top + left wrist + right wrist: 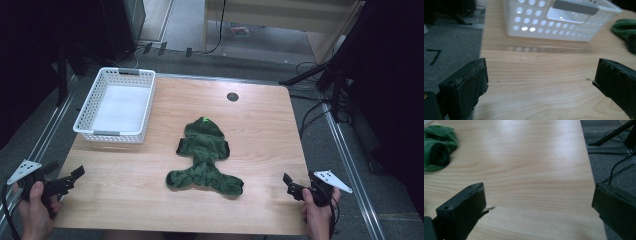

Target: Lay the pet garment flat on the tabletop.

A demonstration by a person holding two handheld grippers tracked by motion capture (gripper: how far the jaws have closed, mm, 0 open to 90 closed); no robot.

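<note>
Noting green garment (205, 157) lies between my left tongs (75, 176) and right tongs (289, 182), long axis running away from me; both gape empty, right slightly nearer.

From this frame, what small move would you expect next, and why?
Probably both grippers move inward toward the green garment. The left gripper and right gripper sit open and empty at the table's near corners, the garment lies untouched between them, and the white basket stands empty.
</note>
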